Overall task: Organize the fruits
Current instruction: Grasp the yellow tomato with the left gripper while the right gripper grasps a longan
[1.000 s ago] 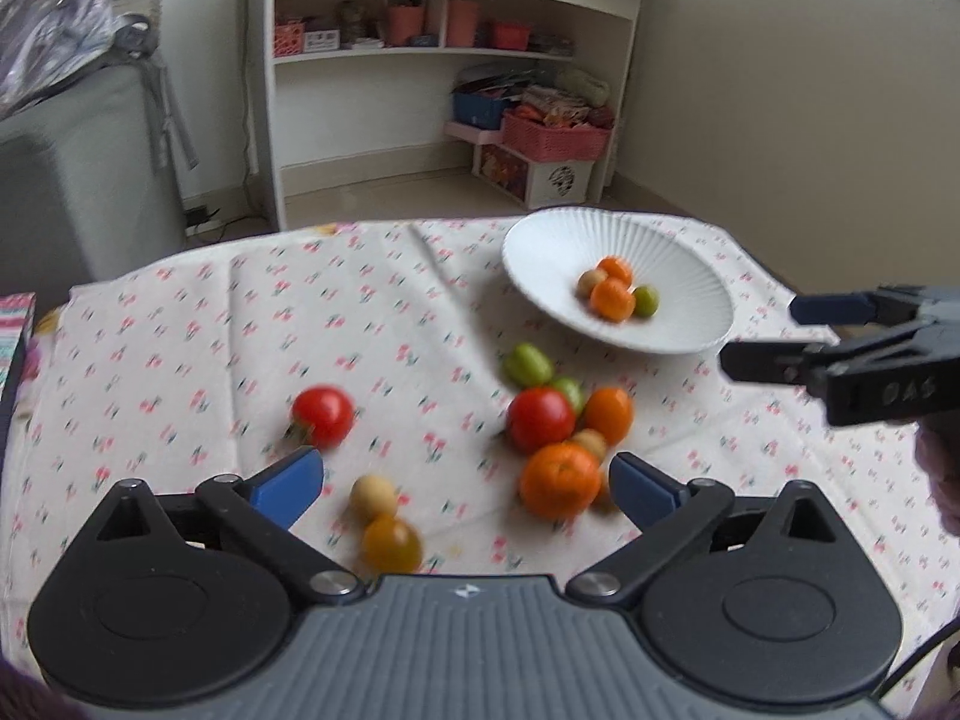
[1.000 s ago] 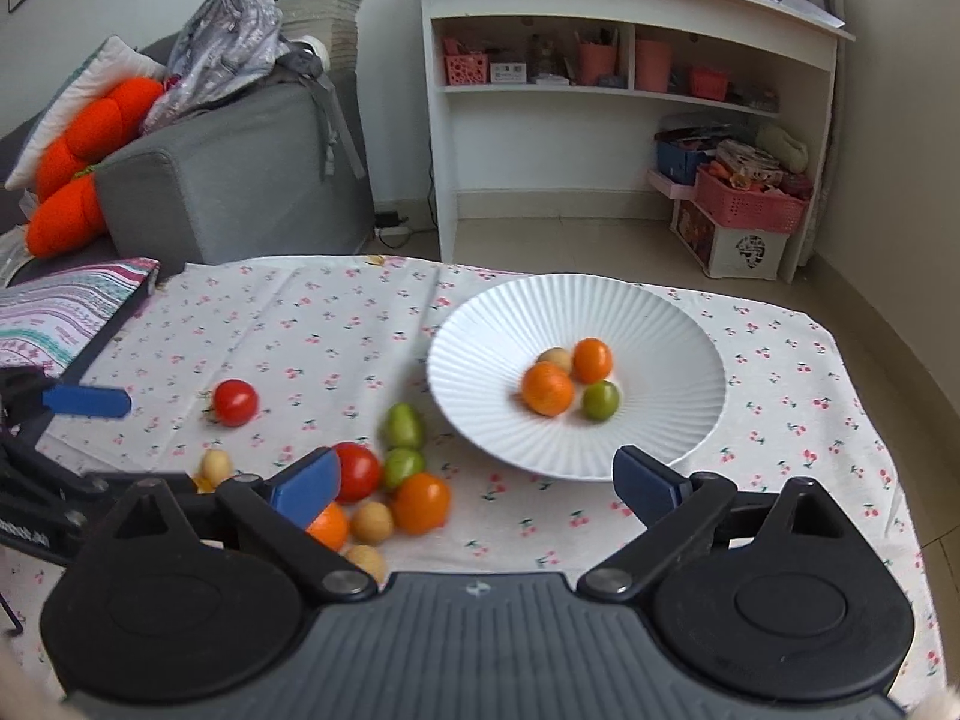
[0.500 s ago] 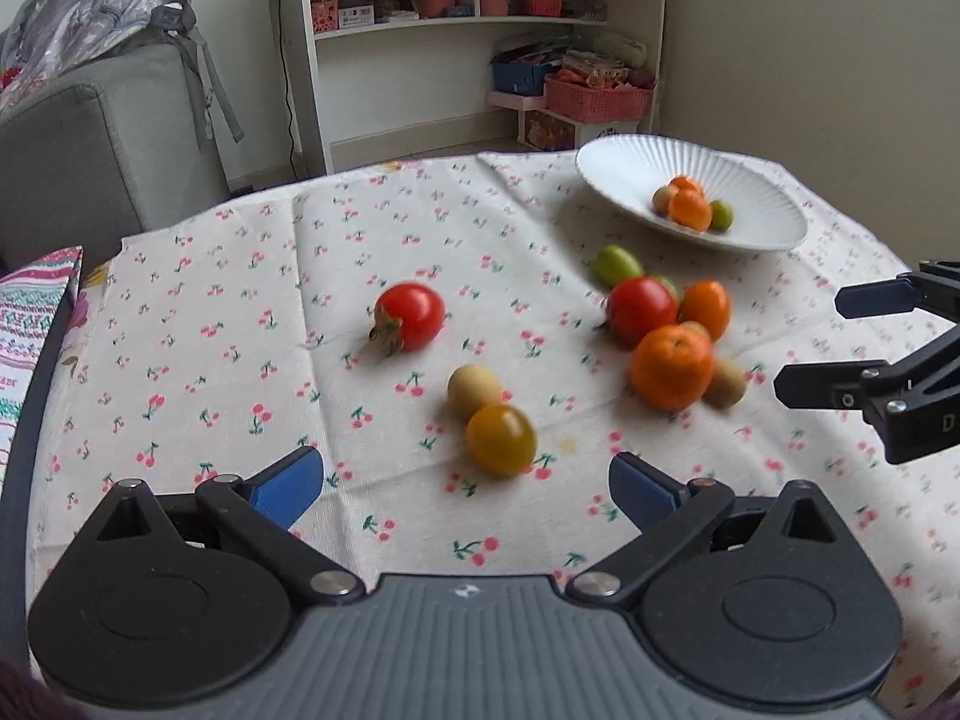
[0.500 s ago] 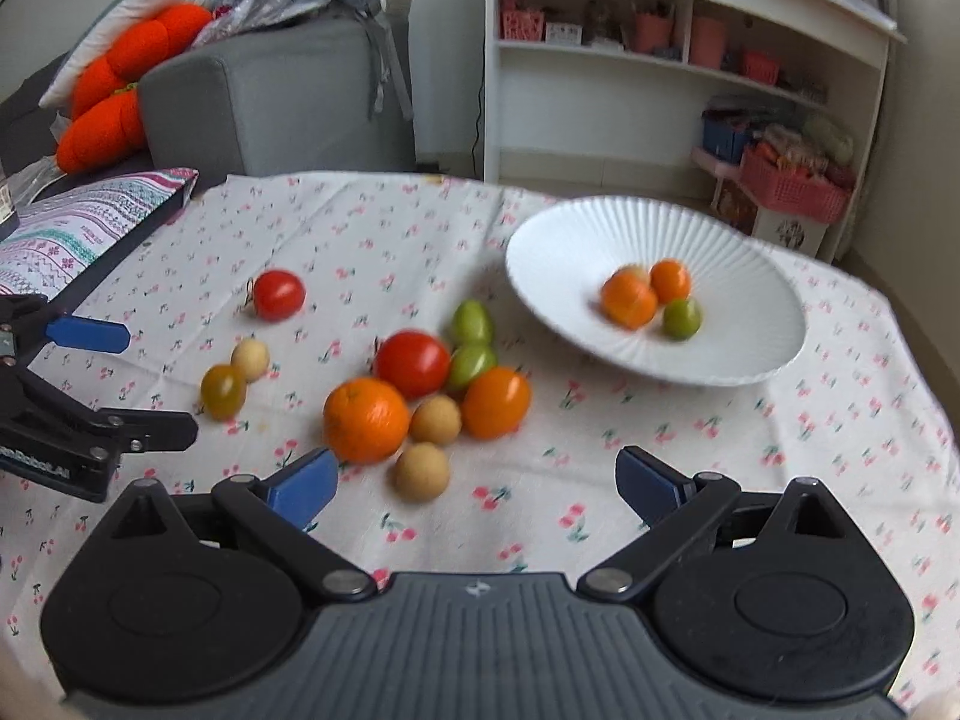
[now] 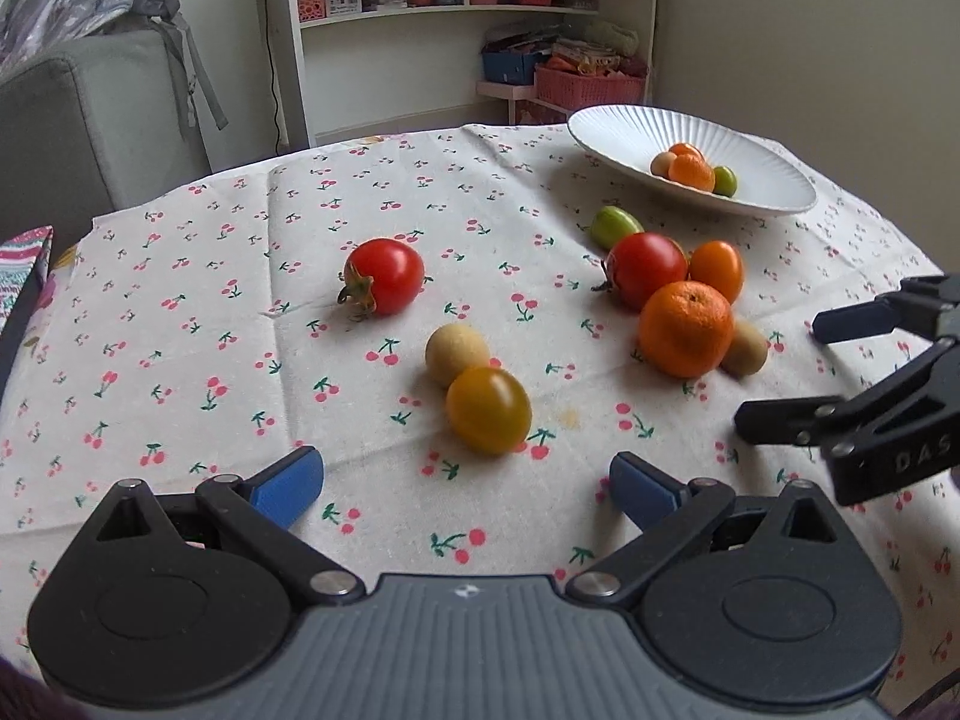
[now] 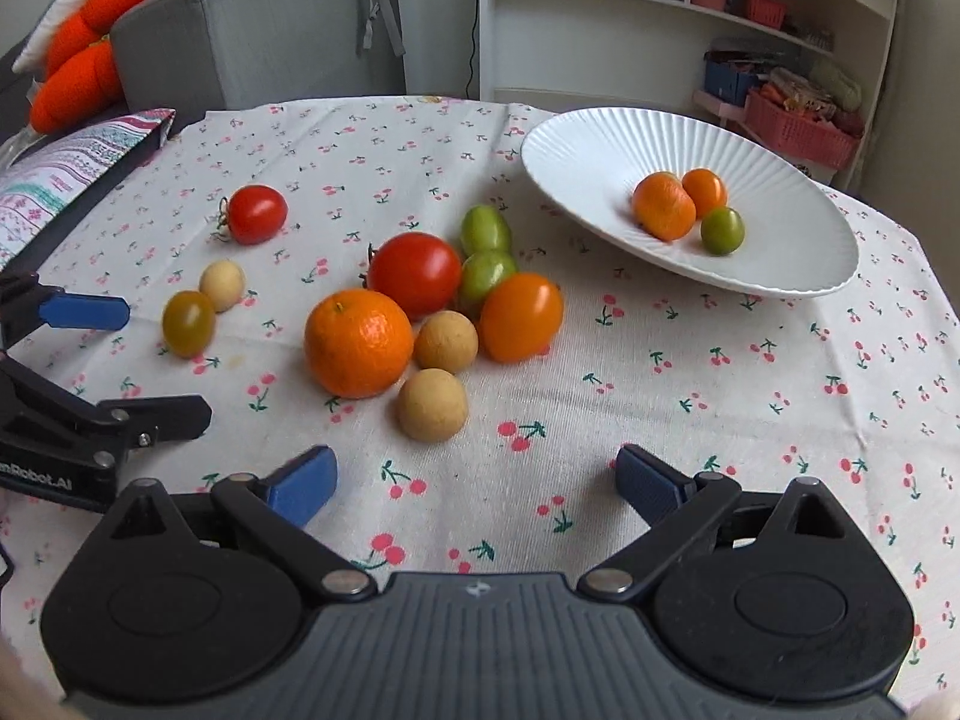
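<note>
The amber-yellow round cherry tomato (image 5: 488,410) is found dead ahead of the spread, empty left gripper (image 5: 467,489), nearer than the spread, empty right gripper (image 6: 477,483).

tablecloth (image 6: 690,396): cherry print | plate (image 6: 576,144): white | mandarin (image 6: 358,342): orange

Cherry-print tablecloth (image 6: 690,396) over the table; grey sofa (image 6: 264,24) behind, bearing orange plush cushions (image 6: 90,66) and a patterned pillow (image 6: 66,174); white shelf unit (image 5: 468,36) against the wall, holding pots and boxes, with pink baskets (image 6: 801,132) beside its base.
</note>
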`<state>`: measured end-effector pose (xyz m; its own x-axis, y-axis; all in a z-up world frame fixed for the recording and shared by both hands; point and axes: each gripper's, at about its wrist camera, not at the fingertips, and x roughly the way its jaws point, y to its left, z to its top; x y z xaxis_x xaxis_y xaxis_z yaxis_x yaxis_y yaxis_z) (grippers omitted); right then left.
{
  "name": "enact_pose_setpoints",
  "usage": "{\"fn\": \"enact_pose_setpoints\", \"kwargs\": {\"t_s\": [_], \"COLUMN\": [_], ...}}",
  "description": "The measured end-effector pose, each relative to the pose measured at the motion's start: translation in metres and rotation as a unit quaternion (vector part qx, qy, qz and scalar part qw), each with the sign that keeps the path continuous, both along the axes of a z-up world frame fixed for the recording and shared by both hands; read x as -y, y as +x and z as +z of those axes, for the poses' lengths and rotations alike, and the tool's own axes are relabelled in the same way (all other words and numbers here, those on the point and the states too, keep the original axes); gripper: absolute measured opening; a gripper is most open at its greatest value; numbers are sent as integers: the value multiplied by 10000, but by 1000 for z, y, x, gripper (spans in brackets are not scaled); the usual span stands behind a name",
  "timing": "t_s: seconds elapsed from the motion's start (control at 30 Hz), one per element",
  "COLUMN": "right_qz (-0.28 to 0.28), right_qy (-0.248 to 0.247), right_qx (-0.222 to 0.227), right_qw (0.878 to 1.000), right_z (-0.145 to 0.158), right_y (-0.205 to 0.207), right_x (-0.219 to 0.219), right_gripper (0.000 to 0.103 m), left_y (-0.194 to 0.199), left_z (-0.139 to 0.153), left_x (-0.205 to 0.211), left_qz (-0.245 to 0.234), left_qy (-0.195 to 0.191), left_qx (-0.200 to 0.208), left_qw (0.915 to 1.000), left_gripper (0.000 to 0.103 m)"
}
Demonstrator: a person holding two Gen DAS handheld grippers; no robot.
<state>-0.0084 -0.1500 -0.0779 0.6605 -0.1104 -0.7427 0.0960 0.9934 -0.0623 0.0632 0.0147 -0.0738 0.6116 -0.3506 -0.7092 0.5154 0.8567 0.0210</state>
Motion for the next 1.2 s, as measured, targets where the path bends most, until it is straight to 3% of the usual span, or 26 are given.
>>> {"fn": "enact_pose_setpoints", "kwargs": {"t_s": [0.2, 0.33, 0.4, 0.73, 1.03, 1.2], "right_qz": [47, 123, 163, 312, 421, 402], "right_qy": [-12, -20, -40, 59, 148, 121], "right_qx": [106, 130, 140, 127, 125, 155], "right_qw": [9999, 9998, 9998, 9994, 9989, 9990], "right_z": [0, 2, 3, 8, 8, 10], "right_y": [6, 7, 8, 9, 9, 9], "right_x": [-3, -5, -6, -8, -12, -11], "right_gripper": [98, 86, 81, 52, 37, 29], "left_y": [4, 8, 8, 7, 8, 8], "left_z": [1, 3, 5, 11, 13, 14], "left_x": [5, 7, 8, 10, 11, 11], "left_qz": [-11, -14, -27, -37, 1, 15], "left_qy": [-44, -105, -127, -187, -177, -174], "left_qx": [-8, -115, -115, -182, -190, -179], "left_qw": [10000, 9999, 9998, 9997, 9997, 9997], "left_gripper": [94, 87, 77, 50, 32, 17]}}
